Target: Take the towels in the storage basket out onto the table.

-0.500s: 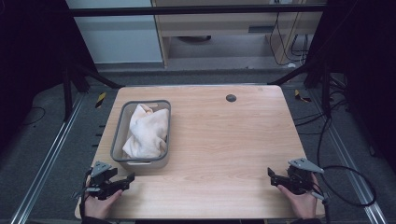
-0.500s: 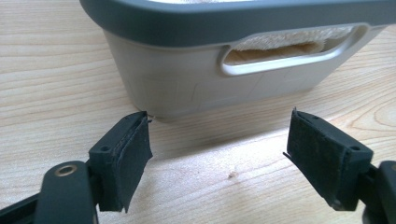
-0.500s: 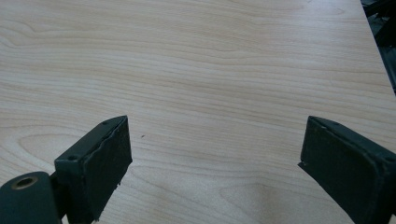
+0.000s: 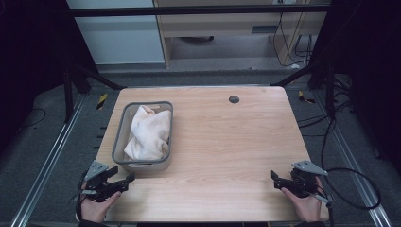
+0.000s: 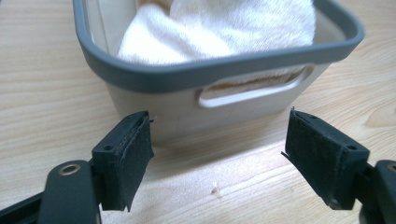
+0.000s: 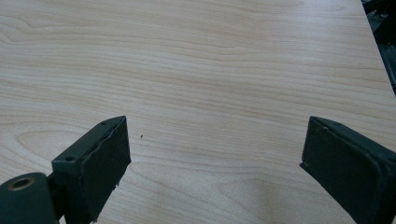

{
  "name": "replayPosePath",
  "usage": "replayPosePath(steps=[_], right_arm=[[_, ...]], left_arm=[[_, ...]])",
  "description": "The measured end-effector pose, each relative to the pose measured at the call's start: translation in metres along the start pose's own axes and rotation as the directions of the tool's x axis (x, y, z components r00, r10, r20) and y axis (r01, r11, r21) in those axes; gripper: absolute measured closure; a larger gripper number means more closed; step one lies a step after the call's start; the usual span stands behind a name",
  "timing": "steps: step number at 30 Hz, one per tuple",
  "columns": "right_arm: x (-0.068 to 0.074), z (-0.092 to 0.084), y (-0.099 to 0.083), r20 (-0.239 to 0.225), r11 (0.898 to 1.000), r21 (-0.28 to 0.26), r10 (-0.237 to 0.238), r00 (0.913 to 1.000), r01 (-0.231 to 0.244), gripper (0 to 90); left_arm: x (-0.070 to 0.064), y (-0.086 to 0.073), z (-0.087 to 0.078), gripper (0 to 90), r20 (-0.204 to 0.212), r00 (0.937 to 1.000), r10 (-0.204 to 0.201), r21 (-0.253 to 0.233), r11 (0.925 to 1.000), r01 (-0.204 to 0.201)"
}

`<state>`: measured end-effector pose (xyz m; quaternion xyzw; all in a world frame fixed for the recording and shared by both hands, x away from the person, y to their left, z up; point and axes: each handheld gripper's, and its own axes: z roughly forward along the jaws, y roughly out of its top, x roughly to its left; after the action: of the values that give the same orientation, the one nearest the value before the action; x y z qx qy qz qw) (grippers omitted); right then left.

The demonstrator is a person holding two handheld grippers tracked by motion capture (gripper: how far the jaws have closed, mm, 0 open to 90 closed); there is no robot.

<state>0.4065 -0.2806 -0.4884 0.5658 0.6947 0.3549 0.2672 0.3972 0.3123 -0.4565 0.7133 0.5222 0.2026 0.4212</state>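
High view: a grey basket [image 4: 122, 137] is found standing on the left half of the wooden bench [image 4: 236, 142], with a white towel [image 4: 149, 132] bundled loosely inside it and rising about level with the rim. The left gripper [image 4: 128, 178] is held at the near left corner of the bench, just beside the basket's near end wall, its jaws spread apart with nothing between them. The right gripper [image 4: 274, 177] is held at the near right corner, well apart from the basket, its jaws likewise spread wide over bare wood and holding nothing. A small dark round fitting [image 4: 233, 99] is noted near the far edge. In the left gripper view the basket [image 5: 154, 112] is seen close ahead, with a slotted handle opening [image 5: 254, 91] in its near wall and the towel [image 5: 224, 28] heaped behind the rim. The towel is judged to be soft, light and limp; it would be expected to sag and unfold when lifted, so a pinch on a raised fold or bunched crest is advised rather than on a flat area. The basket is judged to be rigid, smooth plastic, light, and liable to slide on the bench; the rim or the handle slot is considered the soundest place of hold.
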Motion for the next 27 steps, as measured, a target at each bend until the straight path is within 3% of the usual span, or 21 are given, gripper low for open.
replayPosePath(steps=[18,27], right_arm=[[0.001,0.001,-0.001,-0.001,1.0,0.01,-0.008,1.0,0.008,7.7],[0.002,0.001,0.0,-0.004,1.0,0.011,-0.006,1.0,0.006,7.6]], left_arm=[[-0.008,0.021,-0.014,22.8,0.019,0.9998,0.01,-0.043,0.999,-0.009],[-0.014,0.033,-0.018,22.7,0.038,0.9987,0.033,-0.049,0.9983,-0.031]])
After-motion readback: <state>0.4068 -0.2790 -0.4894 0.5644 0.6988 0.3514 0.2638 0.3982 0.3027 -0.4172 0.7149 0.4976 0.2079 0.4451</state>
